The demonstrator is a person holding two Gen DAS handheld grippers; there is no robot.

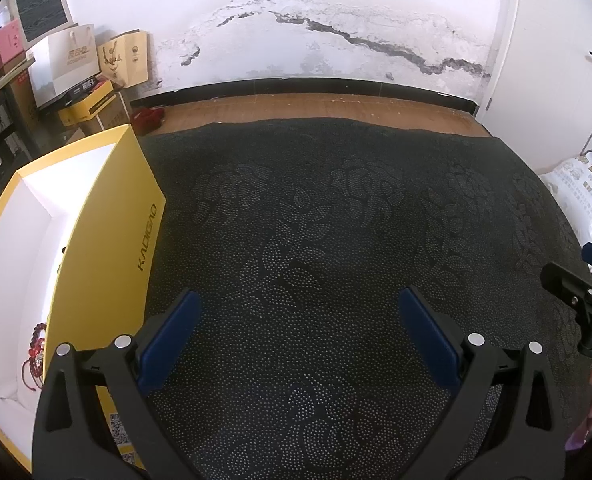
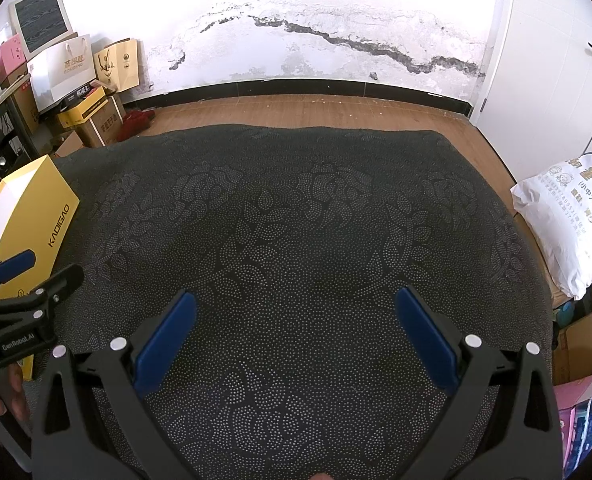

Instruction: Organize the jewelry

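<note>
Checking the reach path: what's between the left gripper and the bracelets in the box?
The yellow box wall stands between the left gripper and the red bracelets inside; left wrist view shows it.

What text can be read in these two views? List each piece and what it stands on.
"KADIGAO": side of the yellow box, in both views.
"GenRobot.AI": body of the left hand-held gripper, right wrist view.
"BOSIDENG": white paper bag by the wall.
"D...": right hand-held gripper, cut off.
QR code on the yellow box, Chinese print on the white plastic bag: not readable.

Paper bags [image 1: 96,60] beside cracked wall [image 1: 336,40]
</note>
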